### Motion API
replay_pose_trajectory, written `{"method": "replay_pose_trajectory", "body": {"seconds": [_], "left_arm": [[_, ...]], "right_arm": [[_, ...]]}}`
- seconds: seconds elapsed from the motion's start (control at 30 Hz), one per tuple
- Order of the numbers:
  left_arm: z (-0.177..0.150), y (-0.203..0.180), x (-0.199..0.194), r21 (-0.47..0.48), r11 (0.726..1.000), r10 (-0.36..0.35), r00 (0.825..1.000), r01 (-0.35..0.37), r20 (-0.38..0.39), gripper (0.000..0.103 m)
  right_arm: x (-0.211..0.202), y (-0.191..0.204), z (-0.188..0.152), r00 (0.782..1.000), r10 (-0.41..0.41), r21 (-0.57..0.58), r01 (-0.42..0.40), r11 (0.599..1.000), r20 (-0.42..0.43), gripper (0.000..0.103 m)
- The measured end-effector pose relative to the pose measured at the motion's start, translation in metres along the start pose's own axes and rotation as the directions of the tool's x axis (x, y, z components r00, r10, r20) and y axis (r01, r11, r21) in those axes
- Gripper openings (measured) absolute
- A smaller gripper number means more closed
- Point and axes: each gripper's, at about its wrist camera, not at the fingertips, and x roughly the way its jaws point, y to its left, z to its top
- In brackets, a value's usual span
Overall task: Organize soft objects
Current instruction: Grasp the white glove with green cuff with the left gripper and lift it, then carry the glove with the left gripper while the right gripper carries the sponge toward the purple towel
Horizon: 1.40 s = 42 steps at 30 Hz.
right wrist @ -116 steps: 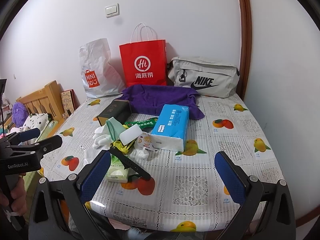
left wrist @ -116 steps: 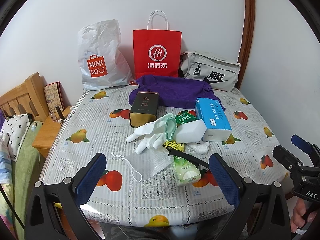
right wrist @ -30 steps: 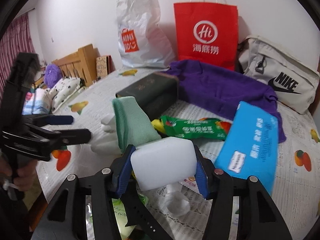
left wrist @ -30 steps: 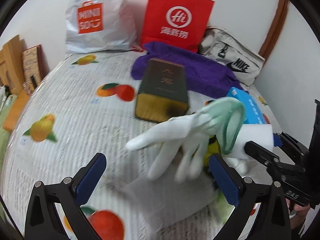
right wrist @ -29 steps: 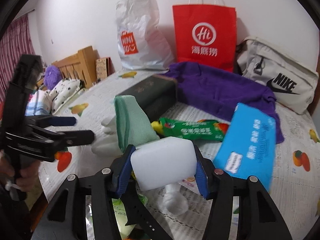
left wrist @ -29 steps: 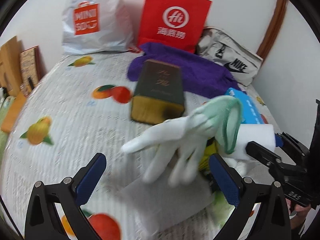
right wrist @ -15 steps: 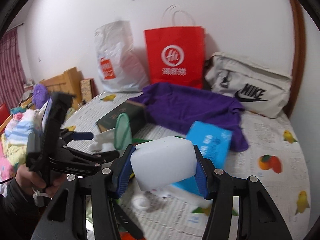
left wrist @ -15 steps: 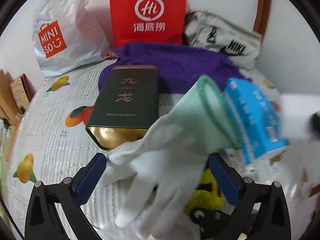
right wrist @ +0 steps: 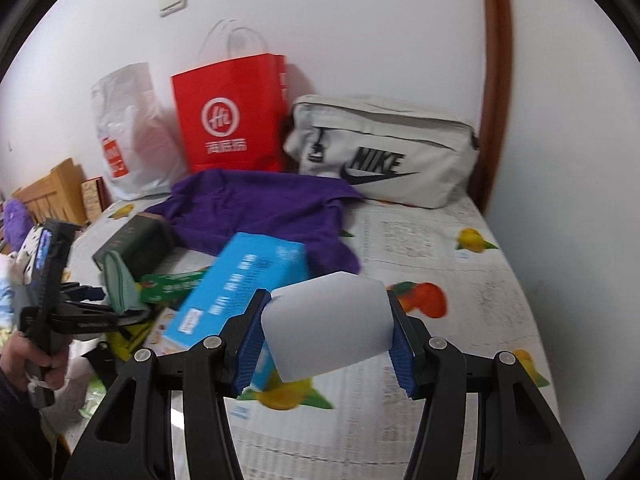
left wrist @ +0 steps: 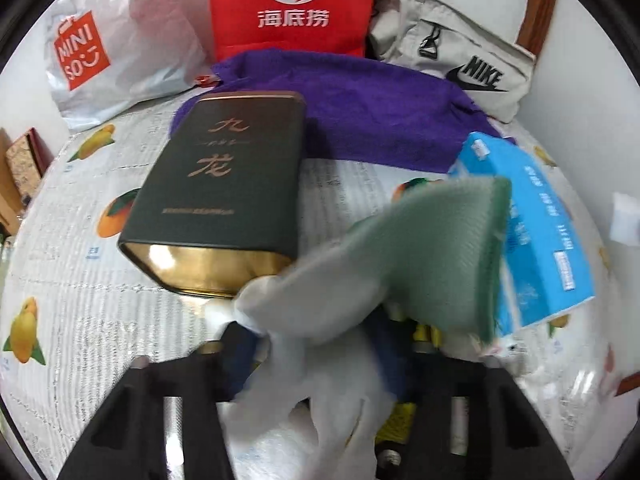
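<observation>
My left gripper [left wrist: 316, 360] is shut on a white glove with a green cuff [left wrist: 400, 264], held above the table beside the dark tea tin [left wrist: 224, 196]. It also shows in the right wrist view [right wrist: 100, 312] with the glove's cuff [right wrist: 118, 284]. My right gripper [right wrist: 326, 332] is shut on a white sponge block [right wrist: 328, 328] and holds it above the table, right of the blue tissue pack [right wrist: 240, 284]. The sponge shows at the right edge of the left wrist view [left wrist: 626, 220]. A purple cloth [right wrist: 264, 208] lies at the back.
A red paper bag [right wrist: 228, 120], a white Miniso bag [right wrist: 128, 132] and a grey Nike bag [right wrist: 384, 156] stand along the wall. A green packet [right wrist: 172, 284] lies by the tissue pack. The fruit-print tablecloth [right wrist: 460, 280] lies at the right. A wooden bed frame [right wrist: 48, 192] is at the left.
My left gripper has closed on the glove and lifted it. My right gripper has carried the sponge up and to the right, away from the pile.
</observation>
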Motion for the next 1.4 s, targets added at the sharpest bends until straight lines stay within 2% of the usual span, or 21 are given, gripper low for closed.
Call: {"method": "replay_pose_trajectory", "body": {"seconds": [0.03,0.07,0.1,0.2,0.5,0.6,0.73,0.8,0.87,0.9,1.2,1.3,1.4], "left_arm": [[0.001,-0.002,-0.003,0.013,1.000,0.014,1.000,-0.014,0.002,0.031],[0.001,-0.003,-0.004,0.024,0.999,0.024,1.000,-0.024,0.004,0.027],[0.001,-0.003,-0.008,0.031,0.999,0.025,1.000,-0.025,0.005,0.024],[0.003,0.003,-0.022,0.010,0.999,-0.035,0.999,0.035,0.013,0.022],[0.013,0.020,-0.060,-0.007,0.998,-0.054,0.997,0.055,0.062,0.021],[0.017,0.030,-0.068,-0.038,0.994,-0.105,0.992,0.107,0.064,0.021],[0.020,0.042,-0.075,-0.068,0.991,-0.108,0.991,0.113,0.075,0.022],[0.021,0.049,-0.078,-0.081,0.987,-0.133,0.989,0.138,0.072,0.022],[0.022,0.056,-0.080,-0.103,0.984,-0.134,0.987,0.142,0.083,0.024],[0.022,0.059,-0.081,-0.108,0.985,-0.125,0.989,0.133,0.079,0.033],[0.015,0.084,-0.083,-0.145,0.979,-0.134,0.988,0.144,0.082,0.034],[0.012,0.092,-0.083,-0.167,0.978,-0.115,0.991,0.126,0.074,0.056],[0.008,0.100,-0.085,-0.174,0.977,-0.109,0.991,0.122,0.083,0.058]], "right_arm": [[0.000,-0.003,0.001,1.000,-0.004,0.006,0.004,1.000,0.005,0.055],[0.000,-0.005,0.002,1.000,-0.001,0.008,0.001,1.000,0.007,0.055],[0.001,-0.006,0.004,1.000,0.004,0.009,-0.004,1.000,0.010,0.055],[0.006,-0.005,0.011,1.000,0.020,0.003,-0.020,1.000,0.021,0.055],[0.018,0.029,0.041,0.991,0.122,-0.039,-0.120,0.992,0.047,0.055],[0.024,0.047,0.048,0.986,0.159,-0.061,-0.157,0.986,0.040,0.055],[0.030,0.073,0.053,0.980,0.199,-0.091,-0.196,0.976,0.026,0.055],[0.032,0.084,0.054,0.975,0.220,-0.103,-0.217,0.971,0.018,0.055],[0.034,0.095,0.056,0.971,0.238,-0.109,-0.235,0.966,0.012,0.055],[0.036,0.100,0.057,0.969,0.247,-0.111,-0.245,0.963,0.006,0.055],[0.043,0.137,0.062,0.953,0.302,-0.152,-0.303,0.941,-0.027,0.055],[0.048,0.151,0.064,0.946,0.323,-0.162,-0.325,0.932,-0.040,0.055],[0.055,0.167,0.064,0.931,0.360,-0.168,-0.364,0.916,-0.056,0.055]]}}
